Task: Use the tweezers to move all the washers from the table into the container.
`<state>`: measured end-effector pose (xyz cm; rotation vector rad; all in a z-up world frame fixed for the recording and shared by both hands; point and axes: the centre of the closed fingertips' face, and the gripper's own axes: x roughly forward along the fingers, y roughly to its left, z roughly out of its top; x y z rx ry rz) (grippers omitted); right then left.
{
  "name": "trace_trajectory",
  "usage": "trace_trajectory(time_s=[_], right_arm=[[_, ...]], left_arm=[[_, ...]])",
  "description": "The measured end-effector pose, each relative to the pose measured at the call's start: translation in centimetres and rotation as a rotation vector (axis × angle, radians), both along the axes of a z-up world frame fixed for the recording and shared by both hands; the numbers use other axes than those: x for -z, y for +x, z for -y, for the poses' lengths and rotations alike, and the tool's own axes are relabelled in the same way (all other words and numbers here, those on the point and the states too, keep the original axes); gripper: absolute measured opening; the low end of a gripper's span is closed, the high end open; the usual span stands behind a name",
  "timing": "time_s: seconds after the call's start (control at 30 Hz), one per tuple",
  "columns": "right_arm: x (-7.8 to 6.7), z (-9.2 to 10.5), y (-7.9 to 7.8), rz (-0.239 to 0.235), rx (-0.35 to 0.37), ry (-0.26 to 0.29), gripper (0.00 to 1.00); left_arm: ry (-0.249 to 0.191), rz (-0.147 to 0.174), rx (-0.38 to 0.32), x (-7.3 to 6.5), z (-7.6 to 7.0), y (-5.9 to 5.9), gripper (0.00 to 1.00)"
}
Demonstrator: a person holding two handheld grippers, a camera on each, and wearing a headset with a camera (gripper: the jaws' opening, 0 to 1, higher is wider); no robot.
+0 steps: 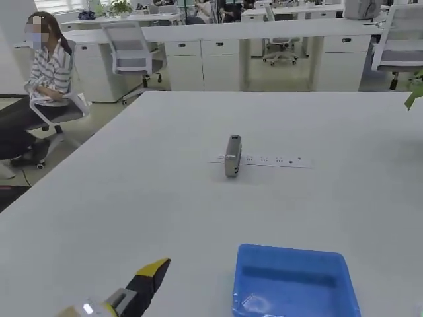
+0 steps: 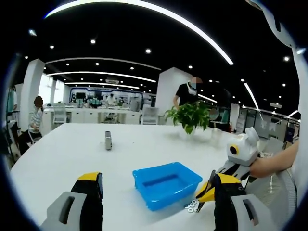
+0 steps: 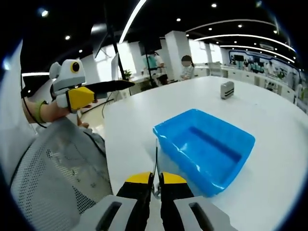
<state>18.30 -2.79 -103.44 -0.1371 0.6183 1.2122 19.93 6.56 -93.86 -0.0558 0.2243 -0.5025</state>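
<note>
The fingers of the right gripper (image 3: 155,178) pinch the tweezers (image 3: 156,154) beside the blue container (image 3: 190,166); the left gripper (image 2: 156,179) has its fingers wide.

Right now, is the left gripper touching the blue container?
Apart. The right gripper view shows the left gripper held in the air, clear of the container.

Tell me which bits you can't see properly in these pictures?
- Small metal washers: too tiny in the left gripper view to count.
- Blue plastic container: head view's bottom edge cuts off its near side.
- Thin metal tweezers: right gripper jaws hide their lower part in its view.
- Yellow-tipped gripper: cut off by the head view's bottom edge.
</note>
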Motion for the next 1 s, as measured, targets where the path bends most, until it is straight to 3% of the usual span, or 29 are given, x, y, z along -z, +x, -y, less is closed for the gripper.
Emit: trace_trajectory(time_s=[0.23, 0.3, 0.37, 0.5, 0.6, 0.8, 0.9, 1.0], right_arm=[[-2.5, 0.1, 0.3, -0.089, 0.06, 0.172, 0.03], [-3.5, 0.2, 0.0, -0.171, 0.078, 0.256, 0.03], [-4.7, 0.4, 0.5, -0.184, 0.105, 0.314, 0.03], [-7.3, 0.7, 1.5, -0.202, 0.136, 0.401, 0.03], [-9.6, 1.1, 2.7, -0.22, 0.176, 0.502, 0.03], [-10.6, 1.4, 4.6, -0.178, 0.206, 0.501, 0.03], [-10.4, 1.7, 6.0, -0.156, 0.238, 0.485, 0.03], [-9.3, 2.3, 7.5, -0.122, 0.281, 0.426, 0.03]], left_arm=[[0.021, -0.003, 0.0, 0.2, -0.2, -0.1, 0.95], [0.025, -0.013, -0.005, 0.4, -0.4, -0.1, 0.94], [0.019, -0.029, -0.001, 0.6, -0.4, -0.2, 0.94], [0.009, -0.028, 0.008, 0.5, -0.3, -0.2, 0.93], [0.009, -0.029, 0.014, 0.4, -0.2, -0.3, 0.93], [0.006, -0.037, 0.026, 0.6, 0.0, -0.4, 0.92], [0.004, -0.041, 0.029, 0.6, -0.1, -0.4, 0.92], [0.004, -0.045, 0.03, 0.7, -0.1, -0.4, 0.91]])
